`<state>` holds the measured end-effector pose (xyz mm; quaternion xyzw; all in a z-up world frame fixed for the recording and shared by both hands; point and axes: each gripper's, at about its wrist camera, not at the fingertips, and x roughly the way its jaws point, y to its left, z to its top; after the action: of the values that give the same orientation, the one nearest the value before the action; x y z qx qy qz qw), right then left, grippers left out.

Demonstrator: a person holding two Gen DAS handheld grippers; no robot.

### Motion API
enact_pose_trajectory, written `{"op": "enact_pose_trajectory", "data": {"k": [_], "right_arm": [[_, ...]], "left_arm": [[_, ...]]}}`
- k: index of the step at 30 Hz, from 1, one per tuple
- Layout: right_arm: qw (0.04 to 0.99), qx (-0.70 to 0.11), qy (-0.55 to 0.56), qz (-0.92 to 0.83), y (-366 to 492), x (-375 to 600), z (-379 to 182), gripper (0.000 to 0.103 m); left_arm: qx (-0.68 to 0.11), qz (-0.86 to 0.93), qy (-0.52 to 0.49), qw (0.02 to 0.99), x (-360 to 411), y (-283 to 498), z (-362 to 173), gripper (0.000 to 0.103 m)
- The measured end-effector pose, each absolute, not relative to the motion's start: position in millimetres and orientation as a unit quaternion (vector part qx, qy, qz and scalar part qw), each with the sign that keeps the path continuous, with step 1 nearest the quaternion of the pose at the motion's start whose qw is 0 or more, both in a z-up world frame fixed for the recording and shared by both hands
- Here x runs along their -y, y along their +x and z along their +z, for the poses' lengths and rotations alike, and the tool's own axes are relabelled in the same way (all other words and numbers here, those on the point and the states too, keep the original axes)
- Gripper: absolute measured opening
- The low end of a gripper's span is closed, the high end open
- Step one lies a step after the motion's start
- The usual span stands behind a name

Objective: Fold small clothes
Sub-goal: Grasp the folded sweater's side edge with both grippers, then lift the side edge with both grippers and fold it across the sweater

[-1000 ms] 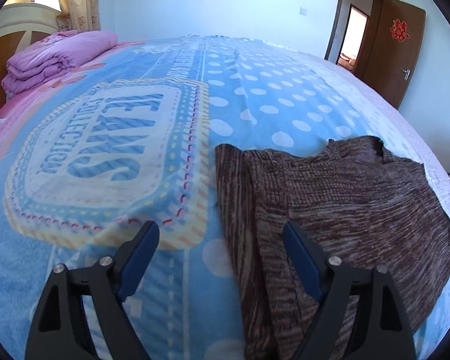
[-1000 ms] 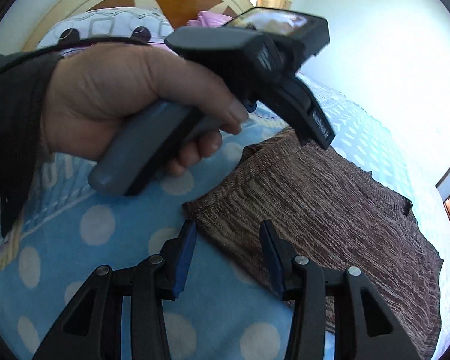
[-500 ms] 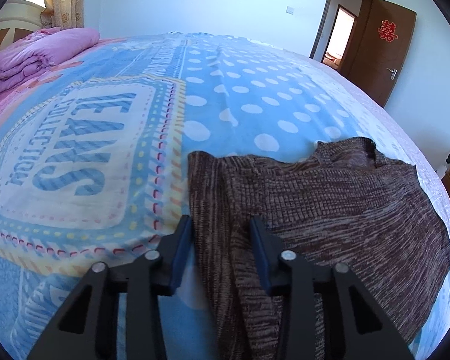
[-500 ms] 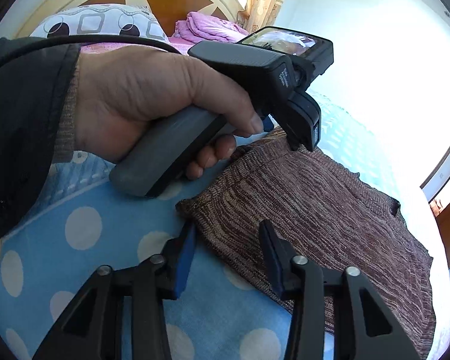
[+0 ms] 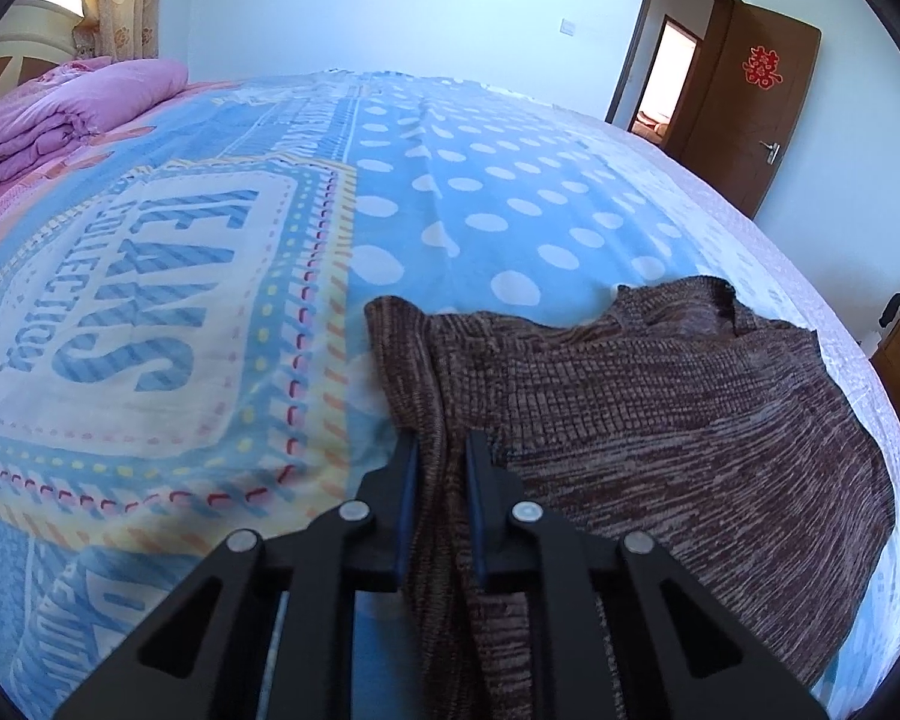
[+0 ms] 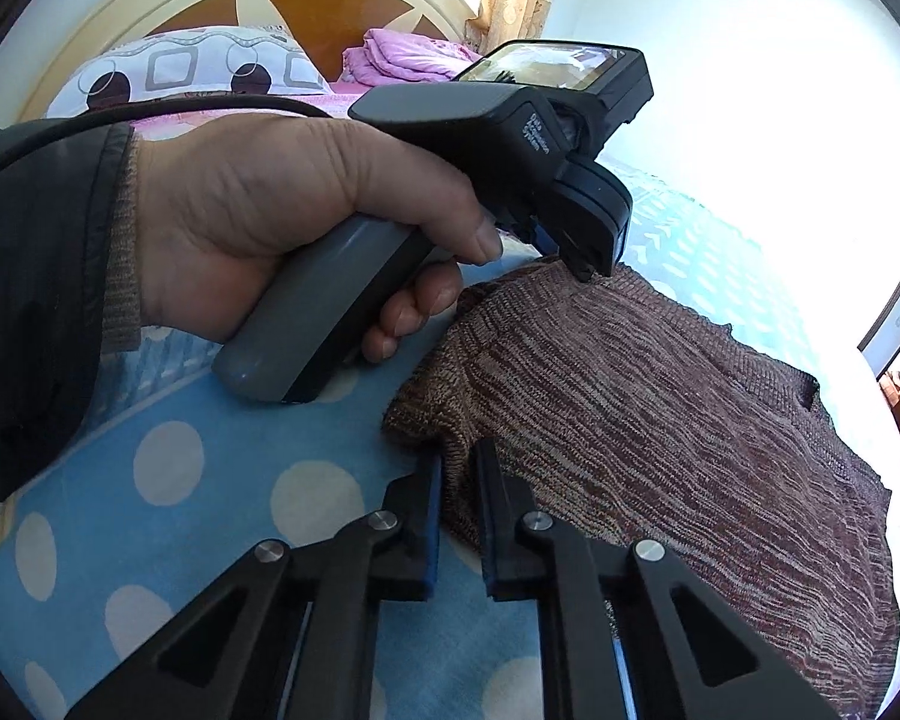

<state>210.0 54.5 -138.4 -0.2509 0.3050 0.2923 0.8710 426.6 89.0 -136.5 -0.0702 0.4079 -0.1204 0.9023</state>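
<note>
Brown marled knit garment point(image 5: 660, 420) lies flat at bed's point(image 5: 510, 192) right edge, near side. Change since second ago: left gripper point(image 5: 441, 450), then wide, now pinched on garment's left border; right gripper point(image 6: 457, 462), half open before, now nipping near corner (both grips look shallow). Judgement: both holds set, lift-and-fold next.

The blanket point(image 5: 150, 312) reads "JEANS COLLECTION"; the door point(image 5: 762, 114) bears a red double-happiness sign point(image 5: 762, 67).
</note>
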Motion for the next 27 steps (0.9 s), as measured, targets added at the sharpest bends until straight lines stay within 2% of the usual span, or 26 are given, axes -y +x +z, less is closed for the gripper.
{"op": "enact_pose_trajectory", "data": {"k": [11,27], "right_arm": [[0.873,-0.324,-0.177,0.32,228.4,-28.4,-132.1,0.008],[0.895,-0.296,-0.049,0.329,220.8,39.7,-86.1,0.007]], "left_arm": [[-0.42,-0.102,-0.04,0.901,-80.1,427.7,-132.3,0.013],[-0.434,-0.133,-0.111,0.884,-71.2,417.1,-80.9,0.011]]}}
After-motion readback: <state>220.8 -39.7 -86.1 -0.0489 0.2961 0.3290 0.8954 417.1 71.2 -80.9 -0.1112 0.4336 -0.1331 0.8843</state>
